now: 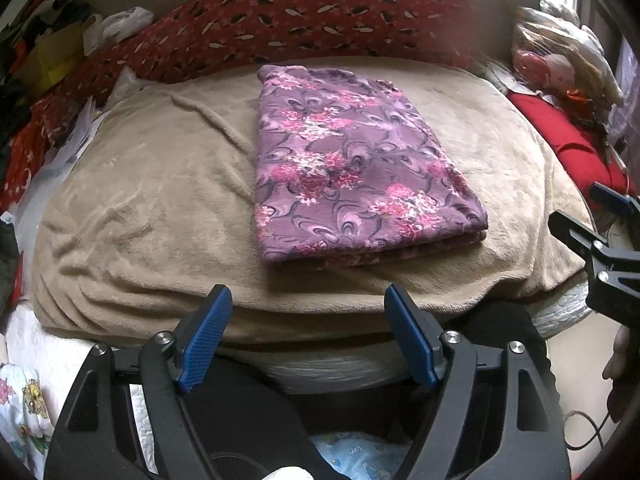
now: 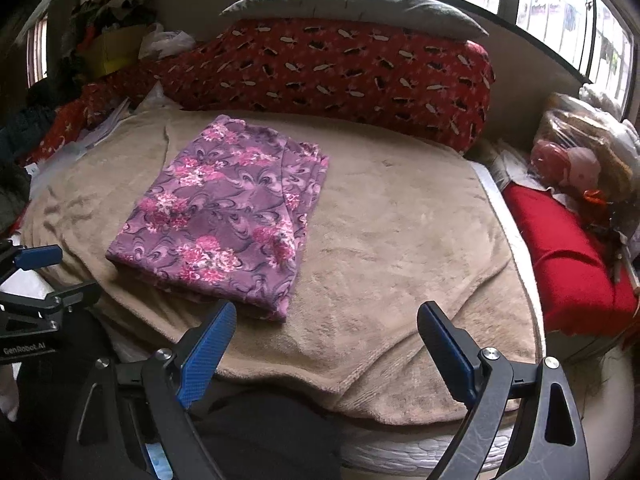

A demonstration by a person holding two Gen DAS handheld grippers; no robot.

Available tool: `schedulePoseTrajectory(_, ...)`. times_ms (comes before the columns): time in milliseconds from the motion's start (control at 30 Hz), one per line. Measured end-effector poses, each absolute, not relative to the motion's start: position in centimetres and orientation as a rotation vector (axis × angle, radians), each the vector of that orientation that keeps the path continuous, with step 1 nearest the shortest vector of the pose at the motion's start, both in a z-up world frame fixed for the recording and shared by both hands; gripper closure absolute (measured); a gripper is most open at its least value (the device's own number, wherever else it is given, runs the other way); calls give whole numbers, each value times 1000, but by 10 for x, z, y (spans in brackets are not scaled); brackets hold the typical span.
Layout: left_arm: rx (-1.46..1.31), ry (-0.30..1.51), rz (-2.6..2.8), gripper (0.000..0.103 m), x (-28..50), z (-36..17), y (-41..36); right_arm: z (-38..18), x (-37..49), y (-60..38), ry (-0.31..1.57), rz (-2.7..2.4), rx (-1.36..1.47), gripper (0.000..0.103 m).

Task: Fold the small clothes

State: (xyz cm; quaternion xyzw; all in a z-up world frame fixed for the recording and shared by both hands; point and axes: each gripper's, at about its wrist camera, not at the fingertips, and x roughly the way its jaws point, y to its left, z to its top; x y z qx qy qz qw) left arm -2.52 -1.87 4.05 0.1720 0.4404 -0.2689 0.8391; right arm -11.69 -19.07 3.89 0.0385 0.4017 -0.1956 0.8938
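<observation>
Tilting both tools down over the bed's near edge, I hold my left tool [image 1: 308, 334] and right tool [image 2: 326, 350] with jaws spread wide, nothing between them. The folded purple floral cloth [image 1: 352, 164] lies flat mid-bed on the beige plush blanket [image 1: 152, 184], apart from both tools. A red patterned bolster [image 2: 340, 76] lines the far edge; a red cushion [image 2: 568, 248] sits at the right edge.

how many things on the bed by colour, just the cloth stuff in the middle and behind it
purple floral: 1, the folded garment
beige: 1, the fleece blanket under it
red patterned: 1, the bolster behind
grey: 1, the pillow on top of the bolster
total: 4
</observation>
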Motion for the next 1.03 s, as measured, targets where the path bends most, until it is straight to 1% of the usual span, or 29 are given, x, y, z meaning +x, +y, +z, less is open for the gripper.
schedulePoseTrajectory(400,336,910,-574,24,-31,48,-17,45,-123,-190,784,-403,92,10)
schedulePoseTrajectory(767,330,880,-645,24,-45,61,-31,42,-128,-194,789,-406,132,10)
schedulePoseTrajectory(867,307,901,-654,24,-45,60,-33,40,-128,-196,794,-409,141,10)
schedulePoseTrajectory(1033,362,897,-576,24,-41,53,-36,38,-126,-199,804,-413,142,10)
